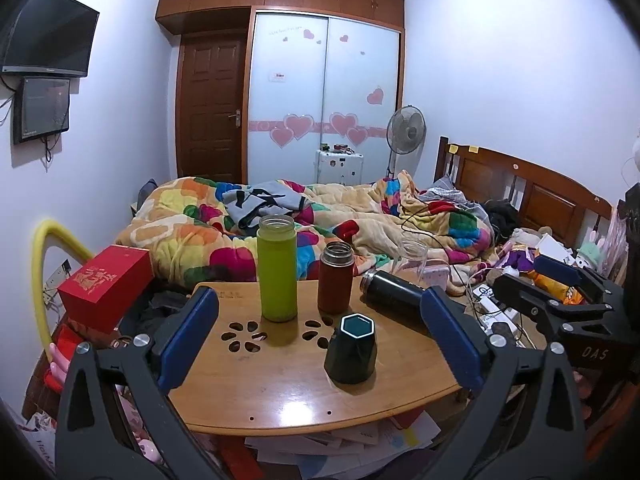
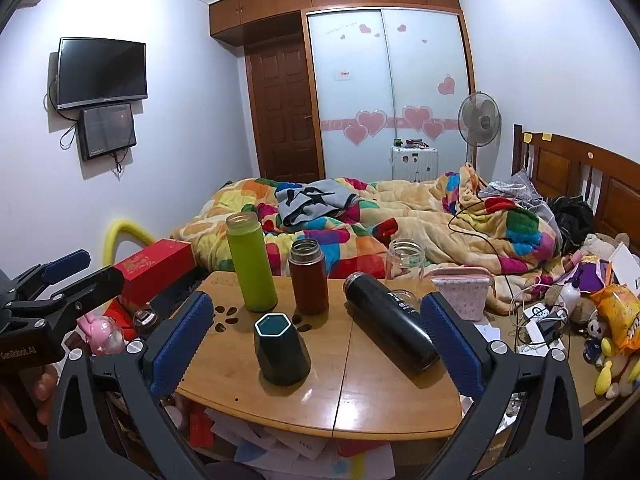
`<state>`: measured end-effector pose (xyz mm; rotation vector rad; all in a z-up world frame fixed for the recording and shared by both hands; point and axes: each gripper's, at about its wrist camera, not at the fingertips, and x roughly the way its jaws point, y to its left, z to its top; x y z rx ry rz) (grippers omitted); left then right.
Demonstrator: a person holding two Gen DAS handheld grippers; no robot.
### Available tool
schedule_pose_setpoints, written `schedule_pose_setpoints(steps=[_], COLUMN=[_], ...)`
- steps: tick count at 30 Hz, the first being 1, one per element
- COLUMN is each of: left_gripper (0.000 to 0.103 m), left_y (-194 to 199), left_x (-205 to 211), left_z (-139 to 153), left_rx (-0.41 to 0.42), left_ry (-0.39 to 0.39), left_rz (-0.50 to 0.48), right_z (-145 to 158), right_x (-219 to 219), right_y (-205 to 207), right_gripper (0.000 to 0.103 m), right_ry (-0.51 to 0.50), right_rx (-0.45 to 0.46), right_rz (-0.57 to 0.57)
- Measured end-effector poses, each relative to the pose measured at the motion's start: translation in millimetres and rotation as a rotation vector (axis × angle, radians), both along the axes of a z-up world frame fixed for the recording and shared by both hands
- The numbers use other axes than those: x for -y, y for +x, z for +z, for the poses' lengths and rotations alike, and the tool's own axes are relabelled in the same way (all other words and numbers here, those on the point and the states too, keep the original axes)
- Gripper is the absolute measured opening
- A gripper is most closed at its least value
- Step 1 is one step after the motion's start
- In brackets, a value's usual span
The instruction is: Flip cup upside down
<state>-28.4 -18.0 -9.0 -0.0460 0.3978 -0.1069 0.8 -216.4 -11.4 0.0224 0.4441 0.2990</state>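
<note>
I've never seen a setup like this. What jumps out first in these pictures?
The tall lime-green bottle stands at the back of the small wooden table, beside a brown flask. A dark six-sided cup sits upright at the front, and a black flask lies on its side.

The left tongs (image 1: pixel 320 336) are held level and gape wide, blue pads (image 1: pixel 188 336) well apart with nothing between them. The right tongs (image 2: pixel 316 340) match that pose, also spread wide and gripping nothing. Each pair shows at the edge of the other's view, side by side, and bare fingers (image 2: pixel 44 394) wrap the left handle.
</note>
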Motion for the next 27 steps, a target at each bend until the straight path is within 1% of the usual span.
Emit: schedule_pose_setpoints(steps=[17, 27], left_gripper=[0.102, 0.102], left_y=[0.3, 4.5], left_x=[-2.0, -5.4], left_z=[0.9, 3.8], left_rx=[0.012, -0.007], left_ry=[0.004, -0.017], left_rz=[0.007, 0.004], right_z=[2.1, 2.6], right_x=[-2.5, -7.5], right_y=[1.1, 3.5], right_gripper=[0.103, 0.103], right_ry=[0.004, 0.007], right_rx=[0.0, 0.002], right_rz=[0.007, 0.013])
